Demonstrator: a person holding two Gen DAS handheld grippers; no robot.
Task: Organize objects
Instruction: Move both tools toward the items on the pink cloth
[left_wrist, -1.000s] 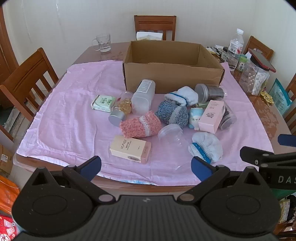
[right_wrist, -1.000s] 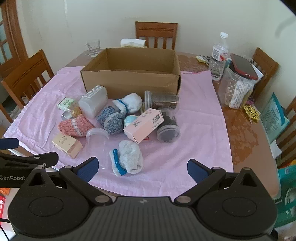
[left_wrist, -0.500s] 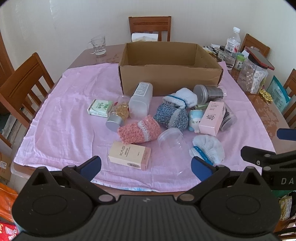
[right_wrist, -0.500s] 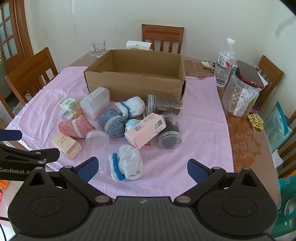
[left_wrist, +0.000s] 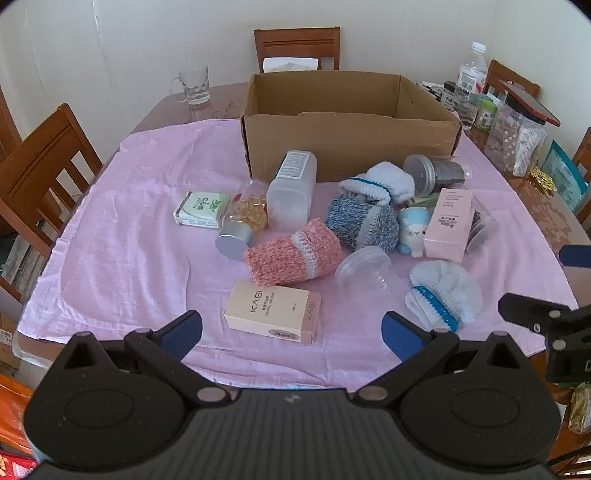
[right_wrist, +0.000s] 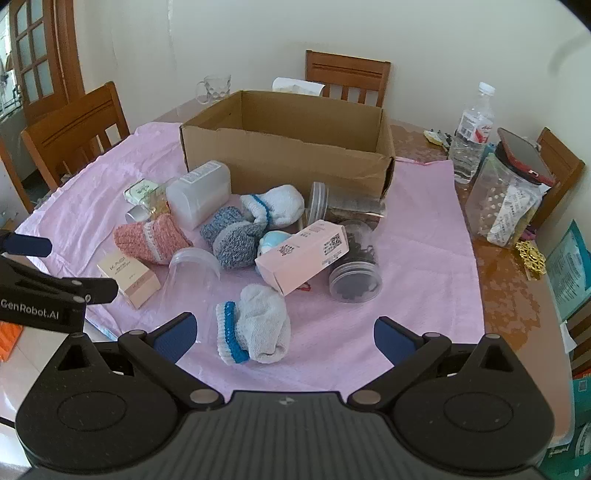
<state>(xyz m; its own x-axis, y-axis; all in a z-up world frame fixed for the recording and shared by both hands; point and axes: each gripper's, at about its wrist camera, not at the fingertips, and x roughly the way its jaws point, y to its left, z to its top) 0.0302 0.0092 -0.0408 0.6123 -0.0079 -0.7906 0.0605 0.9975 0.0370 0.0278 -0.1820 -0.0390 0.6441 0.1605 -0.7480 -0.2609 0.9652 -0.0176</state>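
An open cardboard box (left_wrist: 351, 144) (right_wrist: 288, 155) stands at the back of a pink cloth (left_wrist: 140, 236). In front of it lies a heap: a KASI carton (left_wrist: 273, 310), a pink knitted sock roll (left_wrist: 293, 251), a blue-grey roll (left_wrist: 364, 225), a white sock roll (right_wrist: 255, 325), a pink carton (right_wrist: 303, 254), jars, a clear cup (left_wrist: 364, 266). My left gripper (left_wrist: 291, 334) is open just short of the KASI carton. My right gripper (right_wrist: 282, 338) is open around the near side of the white sock roll, not touching it.
Wooden chairs (left_wrist: 40, 166) ring the table. A glass mug (left_wrist: 192, 86) stands at the back left. A water bottle (right_wrist: 471, 136), a red-lidded jar (right_wrist: 509, 195) and packets crowd the bare table at the right. The cloth's left part (left_wrist: 122, 229) lies bare.
Both grippers have come forward and lower toward the heap, so the objects look larger. Nothing on the cloth has shifted and both pairs of jaws stay wide.
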